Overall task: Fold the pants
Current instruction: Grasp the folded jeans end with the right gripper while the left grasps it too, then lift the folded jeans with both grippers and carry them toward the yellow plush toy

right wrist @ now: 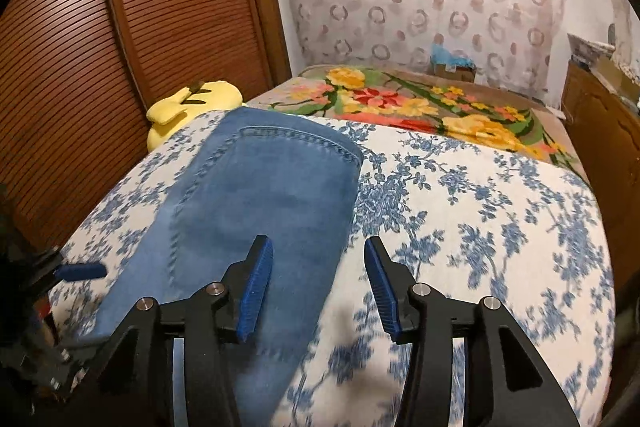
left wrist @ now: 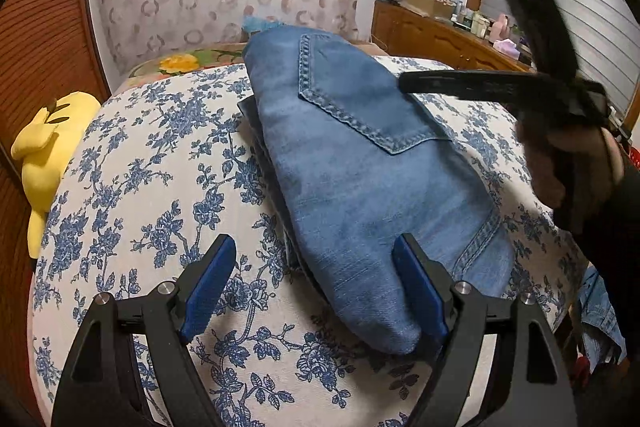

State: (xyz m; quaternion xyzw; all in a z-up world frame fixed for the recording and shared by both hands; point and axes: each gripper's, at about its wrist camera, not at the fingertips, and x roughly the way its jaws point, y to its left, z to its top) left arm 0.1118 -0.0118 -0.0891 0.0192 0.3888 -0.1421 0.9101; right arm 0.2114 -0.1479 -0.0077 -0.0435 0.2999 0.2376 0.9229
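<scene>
Jaws of the left hand-held gripper (left wrist: 316, 291) stand wide and empty, low over the near end of the pants (left wrist: 360, 167), probably placed to press or square the fold. The right hand-held gripper (right wrist: 318, 287) is part open, holding nothing, above the pants' right edge, apparently clear after a release. The pants lie on the bed (right wrist: 480, 211) as a compact blue denim bundle, back pocket (left wrist: 352, 95) up, layers stacked, fold seemingly nearly done.

floral bedspread (right wrist: 460, 195), yellow plush (left wrist: 44, 147), wooden dresser (left wrist: 432, 35)
</scene>
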